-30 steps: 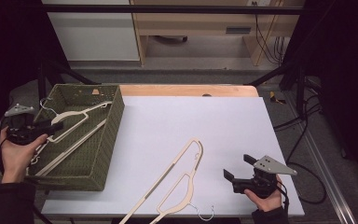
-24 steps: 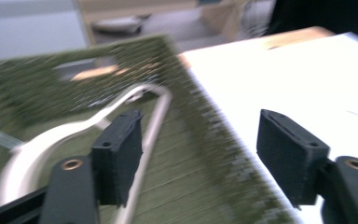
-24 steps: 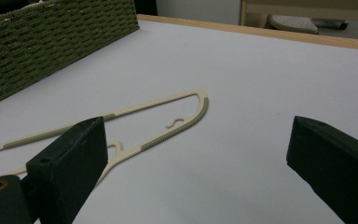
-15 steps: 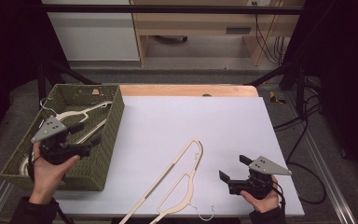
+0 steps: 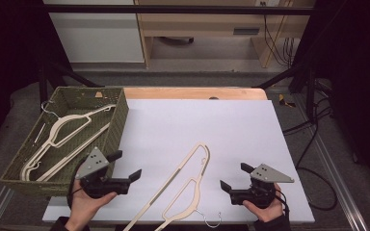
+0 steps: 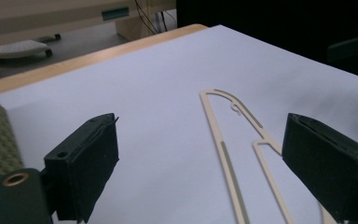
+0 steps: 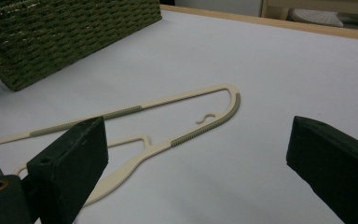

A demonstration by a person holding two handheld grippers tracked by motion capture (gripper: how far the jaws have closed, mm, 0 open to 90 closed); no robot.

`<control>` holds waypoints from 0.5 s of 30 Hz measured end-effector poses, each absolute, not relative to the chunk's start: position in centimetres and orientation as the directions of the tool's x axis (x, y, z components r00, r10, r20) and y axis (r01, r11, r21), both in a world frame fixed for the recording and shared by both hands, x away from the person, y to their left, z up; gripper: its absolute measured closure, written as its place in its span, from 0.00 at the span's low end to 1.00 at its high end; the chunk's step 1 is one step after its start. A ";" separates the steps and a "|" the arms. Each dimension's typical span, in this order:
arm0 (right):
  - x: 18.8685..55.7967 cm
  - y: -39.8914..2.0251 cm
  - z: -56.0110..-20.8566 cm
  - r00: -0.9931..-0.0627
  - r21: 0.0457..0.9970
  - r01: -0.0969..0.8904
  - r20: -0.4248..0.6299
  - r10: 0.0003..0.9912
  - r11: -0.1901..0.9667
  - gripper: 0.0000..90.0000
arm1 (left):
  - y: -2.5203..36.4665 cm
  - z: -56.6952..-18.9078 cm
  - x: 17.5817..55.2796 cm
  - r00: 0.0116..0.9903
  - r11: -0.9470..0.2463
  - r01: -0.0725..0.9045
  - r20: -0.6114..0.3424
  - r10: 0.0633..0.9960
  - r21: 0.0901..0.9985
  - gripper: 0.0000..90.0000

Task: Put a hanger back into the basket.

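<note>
The white-topped bench with a pale wooden far edge (image 5: 192,92) stands on a grey carpeted floor (image 5: 207,77) in a dim room, its sides lost in darkness at nine and three o'clock. Toward twelve o'clock stands a white cabinet (image 5: 96,31), and beside it, at one o'clock, a light wooden desk (image 5: 207,21). Black cables (image 5: 313,130) trail over the floor at three o'clock, past a dark metal frame bar (image 5: 173,8).

Right gripper (image 7: 200,177) with jaws spread wide and empty above the white tabletop (image 7: 284,70), a cream hanger (image 7: 168,119) lying beyond, woven green basket (image 7: 65,32) far left.
</note>
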State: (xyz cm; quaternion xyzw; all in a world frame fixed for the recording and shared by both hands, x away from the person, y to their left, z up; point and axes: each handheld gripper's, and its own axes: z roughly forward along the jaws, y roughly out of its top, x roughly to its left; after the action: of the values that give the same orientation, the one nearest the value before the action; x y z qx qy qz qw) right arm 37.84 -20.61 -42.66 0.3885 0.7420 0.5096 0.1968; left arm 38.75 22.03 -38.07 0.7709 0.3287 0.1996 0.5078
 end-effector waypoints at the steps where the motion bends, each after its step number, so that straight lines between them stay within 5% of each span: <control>1: 37.8 -20.4 -42.7 -0.626 0.907 0.380 0.107 0.772 0.183 0.07 | 21.7 -38.5 38.6 0.709 -0.280 0.301 -0.018 0.705 0.911 0.12; 15: 36.8 -18.3 -43.7 -0.667 0.878 0.413 0.112 0.736 0.241 0.10 | 18.7 -43.2 38.0 0.743 -0.350 0.378 -0.056 0.666 0.857 0.11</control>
State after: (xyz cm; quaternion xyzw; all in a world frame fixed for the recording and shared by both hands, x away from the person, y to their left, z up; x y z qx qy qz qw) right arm 36.80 -18.28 -43.67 0.3730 0.7703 0.4903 0.1647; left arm 38.00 18.65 -43.17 0.8070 0.3237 0.1534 0.4695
